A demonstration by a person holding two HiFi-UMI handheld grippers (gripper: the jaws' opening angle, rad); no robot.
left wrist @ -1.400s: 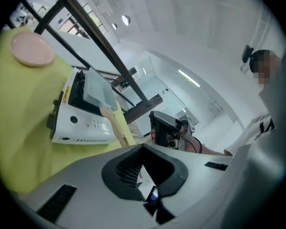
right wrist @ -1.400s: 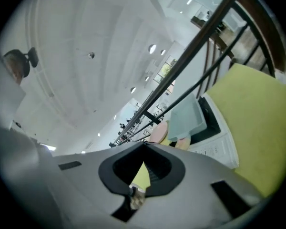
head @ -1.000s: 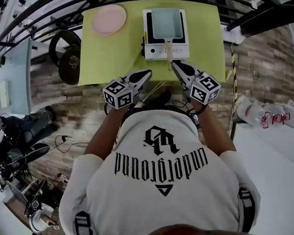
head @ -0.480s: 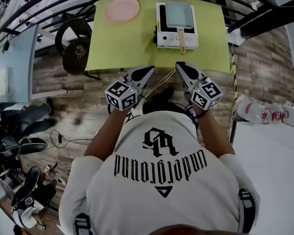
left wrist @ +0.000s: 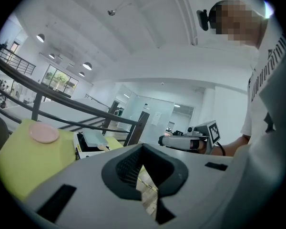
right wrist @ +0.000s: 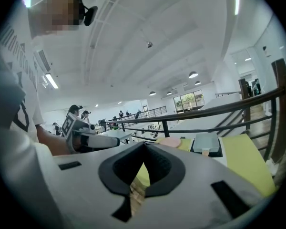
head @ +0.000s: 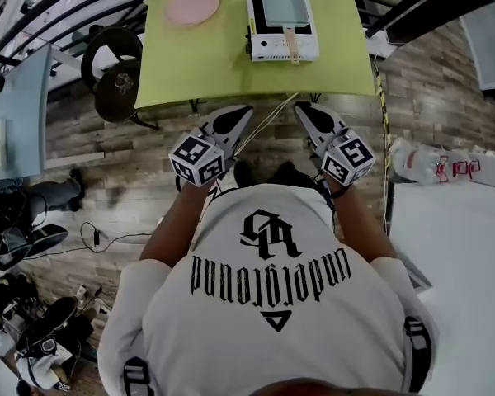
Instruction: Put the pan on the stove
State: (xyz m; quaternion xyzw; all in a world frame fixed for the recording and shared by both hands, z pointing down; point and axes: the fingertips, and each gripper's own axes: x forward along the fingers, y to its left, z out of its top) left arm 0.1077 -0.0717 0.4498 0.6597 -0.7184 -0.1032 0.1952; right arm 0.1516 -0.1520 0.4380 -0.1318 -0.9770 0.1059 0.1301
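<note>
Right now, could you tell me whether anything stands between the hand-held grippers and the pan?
Nothing visible does. Between the left hand-held gripper, the right hand-held gripper and the pan lie only floor and green table. The pan already sits on the stove; the pink plate lies to its left.

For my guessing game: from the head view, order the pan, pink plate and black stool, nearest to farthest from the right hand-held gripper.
1. Pan, straight ahead on the stove.
2. Pink plate, far left on the table.
3. Black stool, left of the table.

One pan [head: 285,7], one stove [head: 266,49], one plate [head: 191,5] (pink), one table [head: 223,68].
</note>
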